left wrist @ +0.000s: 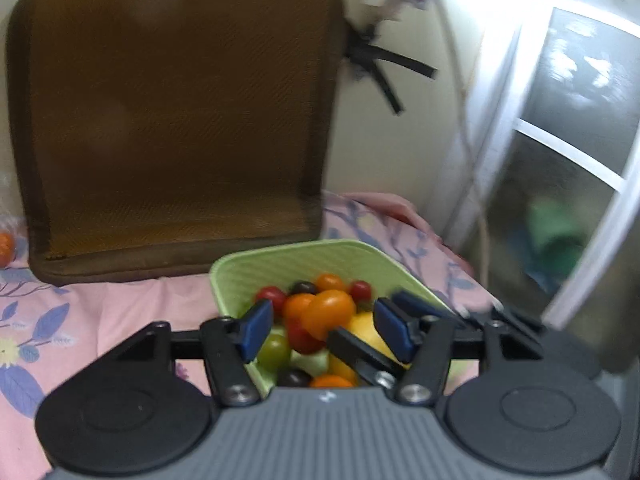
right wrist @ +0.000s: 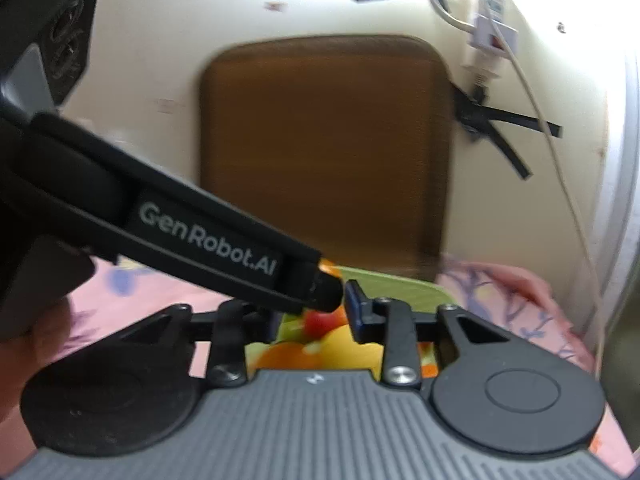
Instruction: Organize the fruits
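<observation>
Left tool blocks right tool's gap.

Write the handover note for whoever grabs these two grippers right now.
Left gripper: open, holding nothing, poised over the green basket.
Right gripper: also over the basket; its left finger is hidden behind the other gripper's finger, so open or shut is unclear.
Basket sits on the pink floral sheet in front of the brown cushion. It holds cherry tomatoes, red, orange, green and dark, plus a yellow fruit.
One orange fruit lies outside, far left by the cushion.
Done: most fruit is in the basket. Left: probably the stray one.
</observation>
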